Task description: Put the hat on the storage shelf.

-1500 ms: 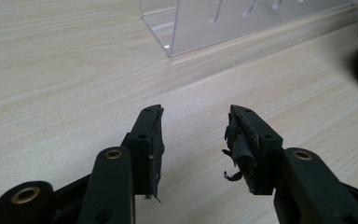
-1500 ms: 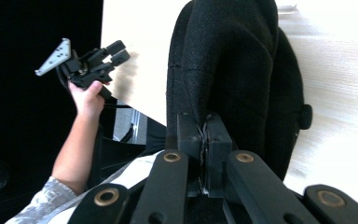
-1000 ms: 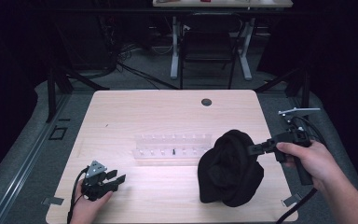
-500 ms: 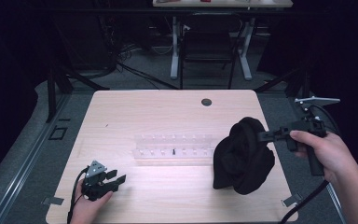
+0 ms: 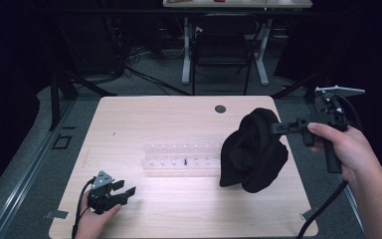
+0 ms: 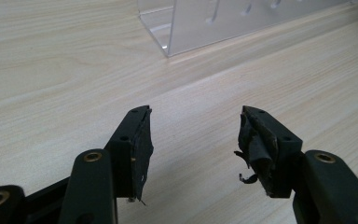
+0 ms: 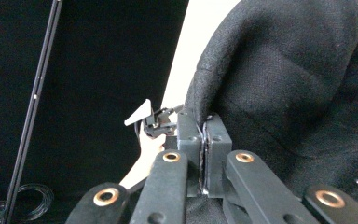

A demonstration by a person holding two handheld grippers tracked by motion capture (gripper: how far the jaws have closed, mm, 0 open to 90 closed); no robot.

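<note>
A black cloth [image 5: 253, 152] hangs bunched in the air over the right side of the wooden table [image 5: 154, 119]. My right gripper [image 5: 273, 128] is shut on its upper edge. In the right gripper view the jaws [image 7: 204, 128] pinch a fold of the dark fabric [image 7: 298, 79]. My left gripper [image 5: 127, 191] rests low at the table's front left. Its jaws [image 6: 193, 135] have just been opening and stand open with nothing but bare wood between them. A clear plastic rack [image 5: 179, 159] lies across the table's middle, and its corner [image 6: 223, 23] shows ahead of the left jaws.
A round grommet hole [image 5: 220, 108] sits near the table's far edge. The right gripper's cable [image 5: 323, 209] hangs past the front right corner. A chair and desk legs [image 5: 224, 50] stand on the dark floor beyond the table. The left gripper [image 7: 156, 122] shows far off in the right gripper view.
My right gripper has risen and drawn right, and the black cloth has come off the table with it. The left hand has stayed where it was.
</note>
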